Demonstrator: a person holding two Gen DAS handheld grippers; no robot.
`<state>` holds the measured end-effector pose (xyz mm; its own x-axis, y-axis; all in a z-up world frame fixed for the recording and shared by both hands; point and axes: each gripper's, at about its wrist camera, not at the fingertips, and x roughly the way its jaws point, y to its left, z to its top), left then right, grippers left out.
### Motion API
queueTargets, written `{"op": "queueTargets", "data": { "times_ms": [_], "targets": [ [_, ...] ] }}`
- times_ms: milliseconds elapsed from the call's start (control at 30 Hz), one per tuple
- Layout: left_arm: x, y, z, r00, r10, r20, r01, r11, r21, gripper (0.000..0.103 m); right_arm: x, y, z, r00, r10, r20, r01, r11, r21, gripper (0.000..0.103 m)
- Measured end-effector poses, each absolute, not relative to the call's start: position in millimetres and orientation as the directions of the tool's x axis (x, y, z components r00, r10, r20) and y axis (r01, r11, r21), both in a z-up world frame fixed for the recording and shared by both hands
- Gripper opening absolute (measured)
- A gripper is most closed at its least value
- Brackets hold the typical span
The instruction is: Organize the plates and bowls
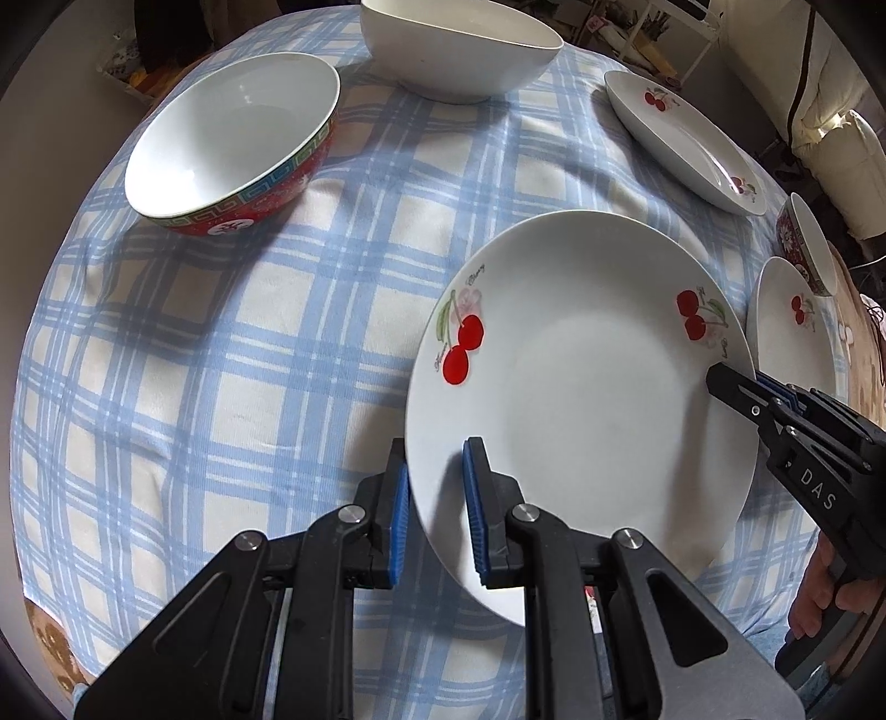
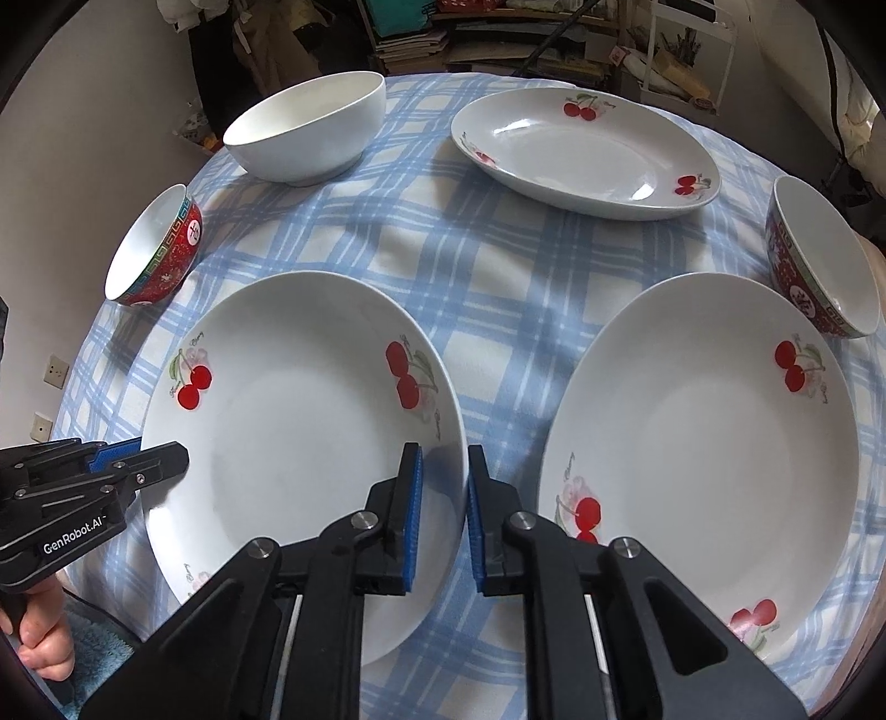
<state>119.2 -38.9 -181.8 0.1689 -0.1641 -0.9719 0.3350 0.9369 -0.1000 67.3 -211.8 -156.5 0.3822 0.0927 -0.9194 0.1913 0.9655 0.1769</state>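
Note:
A white cherry-print plate (image 1: 581, 387) (image 2: 299, 443) lies on the blue checked tablecloth (image 1: 249, 343). My left gripper (image 1: 437, 476) straddles its left rim, jaws a little apart with the rim between the blue pads. My right gripper (image 2: 446, 482) straddles the same plate's right rim; it also shows in the left wrist view (image 1: 736, 382). A second cherry plate (image 2: 703, 459) (image 1: 792, 332) lies to the right. A deep oval cherry dish (image 2: 587, 155) (image 1: 686, 138) sits at the back right.
A red-patterned bowl (image 1: 232, 144) (image 2: 158, 255) sits at the left, a plain white bowl (image 1: 459, 44) (image 2: 310, 127) at the back, another red-patterned bowl (image 2: 819, 260) (image 1: 808, 243) at the right edge. Cluttered shelves (image 2: 498, 33) stand behind the table.

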Motion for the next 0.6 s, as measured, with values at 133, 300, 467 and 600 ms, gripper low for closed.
{"op": "queueTargets", "data": {
  "times_ms": [133, 300, 467, 600],
  "targets": [
    [121.5, -39.2, -181.4, 0.171, -0.162, -0.972, 0.334, 0.938, -0.098, 0.018, 69.3, -211.0, -158.4, 0.376, 0.093, -0.922, 0.189, 0.966, 0.174, 0.017],
    [121.9, -46.9, -179.5, 0.214, -0.117, -0.970, 0.349, 0.936, -0.036, 0.019, 71.0, -213.4, -161.6, 0.354, 0.114, -0.928, 0.189, 0.963, 0.191, 0.018],
    [123.4, -41.8, -170.3, 0.252, -0.099, -0.963, 0.330, 0.944, -0.011, 0.021, 69.8, -216.4, -151.9, 0.379, 0.113, -0.918, 0.184, 0.964, 0.195, 0.018],
    [124.9, -40.8, -159.0, 0.291, -0.073, -0.954, 0.317, 0.948, 0.025, 0.022, 68.2, -222.5, -135.9, 0.417, 0.115, -0.901, 0.184, 0.961, 0.208, 0.018]
  ]
}}
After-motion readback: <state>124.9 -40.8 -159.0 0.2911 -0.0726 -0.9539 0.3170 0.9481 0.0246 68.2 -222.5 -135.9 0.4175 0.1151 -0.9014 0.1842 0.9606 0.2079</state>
